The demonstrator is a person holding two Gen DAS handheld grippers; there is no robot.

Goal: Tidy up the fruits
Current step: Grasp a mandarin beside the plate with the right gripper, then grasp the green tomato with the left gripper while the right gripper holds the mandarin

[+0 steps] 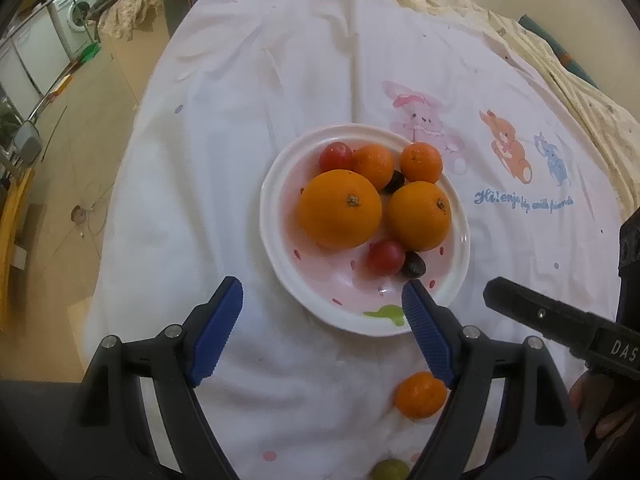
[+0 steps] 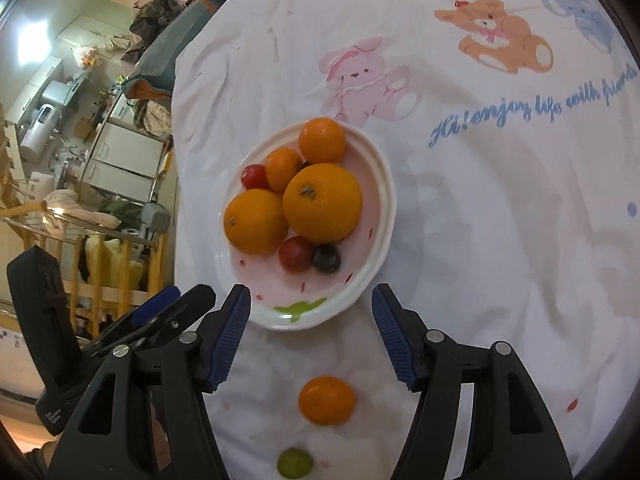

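Both claws are hanging over the near rim of the plate (image 2: 382, 216), which is sitting on a bed sheet (image 2: 500, 240) printed with cartoon animals. The left gripper (image 1: 322, 312) is standing with its jaws apart and nothing between the pads; the right gripper (image 2: 311, 312) is likewise gaping and empty. The plate is already carrying two big oranges (image 2: 322, 202), two small mandarins, two red fruits and some dark ones.

Two pieces are lying loose on the sheet, toward its near edge: a mandarin (image 2: 327, 400) just short of the plate and a green grape (image 2: 295, 463) nearer still. The mandarin is probably the next pick. It is lying almost between the right gripper's pads, so that claw seems better placed: lowering straight down, closing gently across the middle so it is not squashing the peel, then setting it in the bare near part of the plate.

The sheet is reading "Hi! enjoy life with friends" (image 2: 532, 110). The letters "DAS" are showing on the right gripper's body in the left wrist view.
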